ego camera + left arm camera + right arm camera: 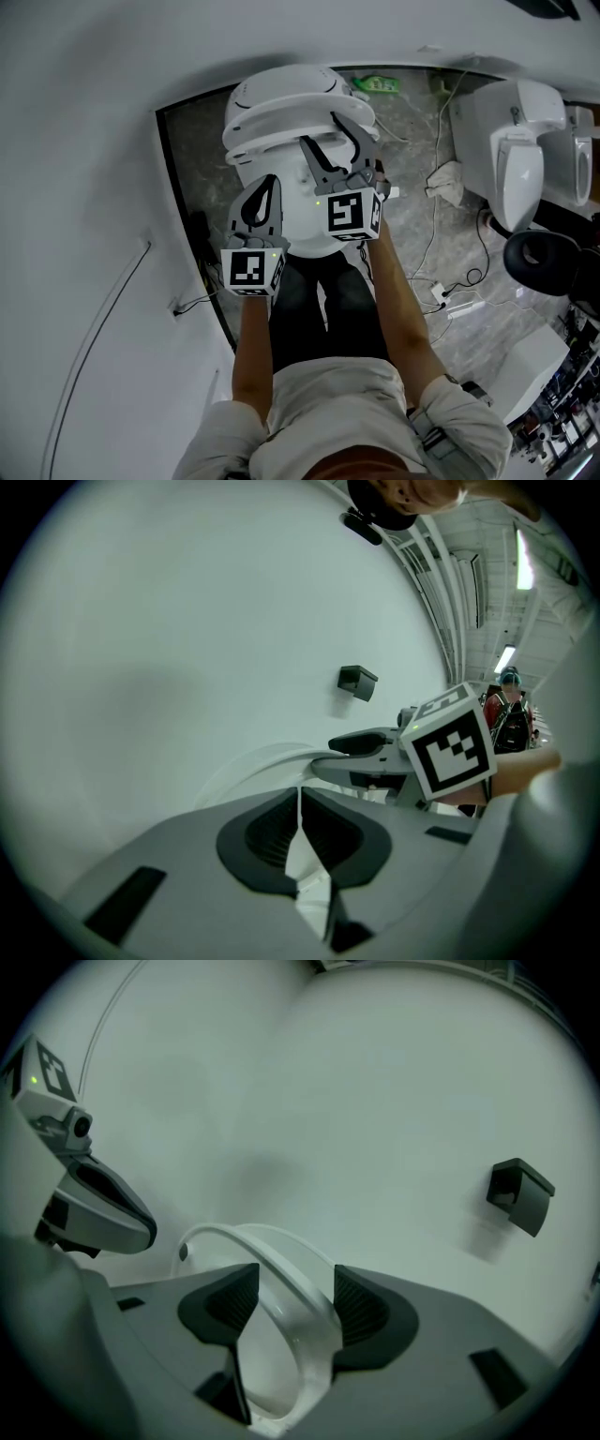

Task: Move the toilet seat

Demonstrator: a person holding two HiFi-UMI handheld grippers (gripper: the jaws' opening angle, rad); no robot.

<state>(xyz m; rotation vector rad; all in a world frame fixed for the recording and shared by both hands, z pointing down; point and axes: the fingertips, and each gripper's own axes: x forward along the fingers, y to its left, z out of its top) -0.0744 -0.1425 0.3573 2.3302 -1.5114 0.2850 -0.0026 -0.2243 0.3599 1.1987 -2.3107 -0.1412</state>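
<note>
The white toilet (300,220) stands against the wall, with its seat ring (291,127) and lid (281,89) lifted toward the back. My right gripper (320,128) is open and its jaws straddle the ring's rim. In the right gripper view the seat ring (314,1335) runs between the pads of the right gripper (295,1277), close to the right pad and apart from the left one. My left gripper (265,187) is shut and empty, lower left over the bowl's edge. In its own view the left gripper (300,794) points at the wall, with the right gripper (370,744) beside it.
A second toilet (511,159) stands at the right. Cables and a power strip (436,295) lie on the marble floor (412,234). A green pack (380,84) sits behind the toilet. The white wall (84,187) is close on the left and carries a small dark box (520,1194).
</note>
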